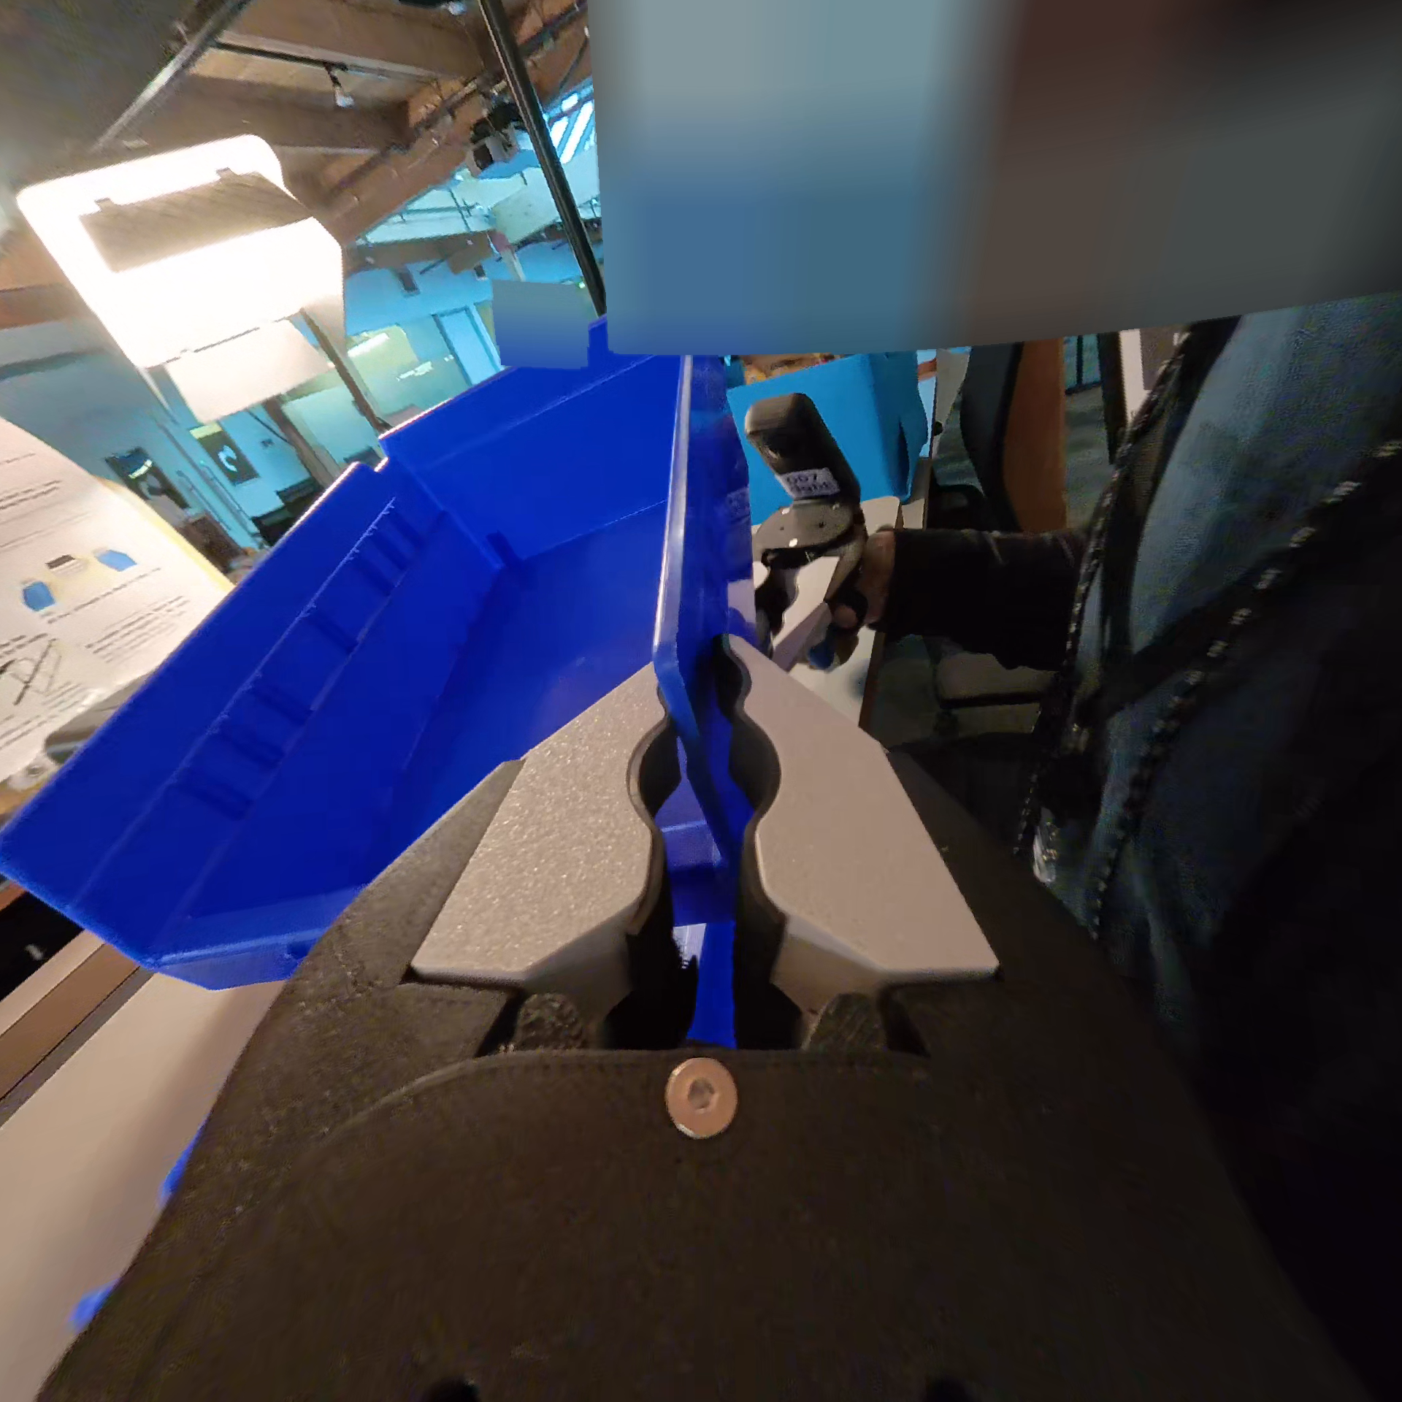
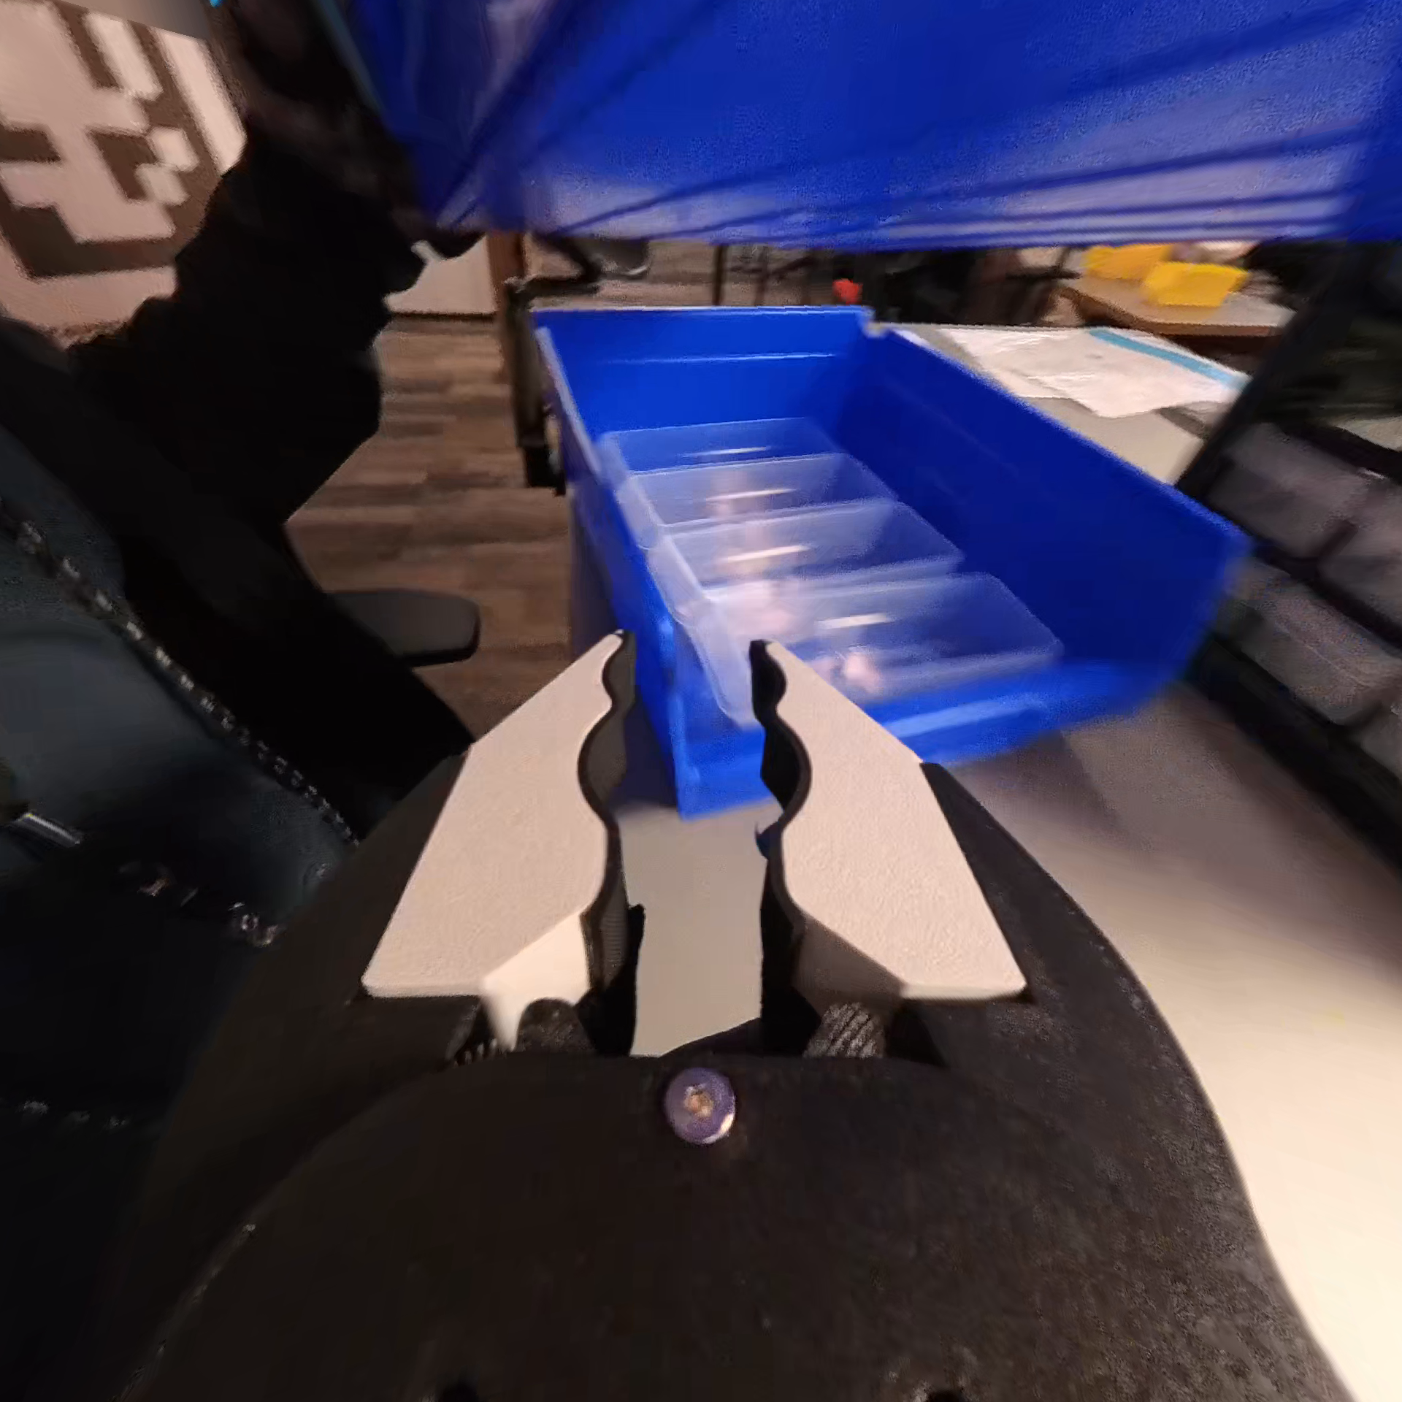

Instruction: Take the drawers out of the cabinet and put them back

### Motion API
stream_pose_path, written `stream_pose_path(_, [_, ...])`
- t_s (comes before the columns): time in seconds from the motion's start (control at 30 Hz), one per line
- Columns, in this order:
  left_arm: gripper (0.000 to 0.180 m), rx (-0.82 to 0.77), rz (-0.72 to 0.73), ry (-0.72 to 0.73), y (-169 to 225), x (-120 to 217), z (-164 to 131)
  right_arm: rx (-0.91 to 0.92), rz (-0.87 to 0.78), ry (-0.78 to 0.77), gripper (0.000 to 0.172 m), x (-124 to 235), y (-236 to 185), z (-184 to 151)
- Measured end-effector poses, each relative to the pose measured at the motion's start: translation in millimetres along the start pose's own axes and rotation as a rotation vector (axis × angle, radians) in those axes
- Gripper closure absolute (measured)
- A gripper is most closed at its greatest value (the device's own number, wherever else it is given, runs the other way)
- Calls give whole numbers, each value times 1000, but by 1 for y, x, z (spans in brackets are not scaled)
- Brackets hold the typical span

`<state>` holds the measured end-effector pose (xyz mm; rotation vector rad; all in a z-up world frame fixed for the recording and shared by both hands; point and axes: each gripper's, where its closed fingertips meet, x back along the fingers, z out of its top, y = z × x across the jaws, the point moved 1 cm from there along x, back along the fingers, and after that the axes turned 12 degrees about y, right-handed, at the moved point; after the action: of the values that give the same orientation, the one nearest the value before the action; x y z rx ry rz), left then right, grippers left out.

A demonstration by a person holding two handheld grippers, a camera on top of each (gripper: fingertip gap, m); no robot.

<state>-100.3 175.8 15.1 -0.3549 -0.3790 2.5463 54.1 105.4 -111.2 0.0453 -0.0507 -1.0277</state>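
A person in a dark denim jacket (image 1: 1252, 683) is filling the right side of the left wrist view, one sleeved hand (image 1: 880, 576) reaching in from that side. A pale table (image 2: 1138, 948) is running under both grippers. Along its right edge in the right wrist view a dark cabinet (image 2: 1305, 576) of small drawer fronts is standing, blurred.

A large blue bin (image 1: 364, 683) is hanging tilted in the air, its open inside facing the left camera and holding nothing. The left gripper (image 1: 702, 667) is clenching it: the two grey fingers (image 1: 576, 819) are pressing from either side on the thin blue wall, which is running down between them to the gripper's base. The same bin is showing as a blurred blue underside (image 2: 872, 114) across the top of the right wrist view.

A second blue bin (image 2: 1062, 485) is sitting on the table ahead of the right gripper (image 2: 690, 652). Four clear drawers (image 2: 804, 554) are lying in it in a row, one behind another, with small pale items inside, too blurred to name.

The right gripper is standing released, its fingertips apart just before that bin's near corner, with nothing between them. It is also showing farther off in the left wrist view, beyond the lifted bin's wall.
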Motion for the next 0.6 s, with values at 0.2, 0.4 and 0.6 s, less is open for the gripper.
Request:
stream_pose_path(0.2, [177,14,-65,-94,0,-77,-28,-162,-375,61,111,120,49,-8])
stream_pose_path(0.4, [177,63,-182,-195,5,-154,-65,-199,-618,178,110,219,46,4])
stream_pose_path(0.6, [176,73,-306,-303,15,-212,-97,-192,-795,94,108,248,55,-14])
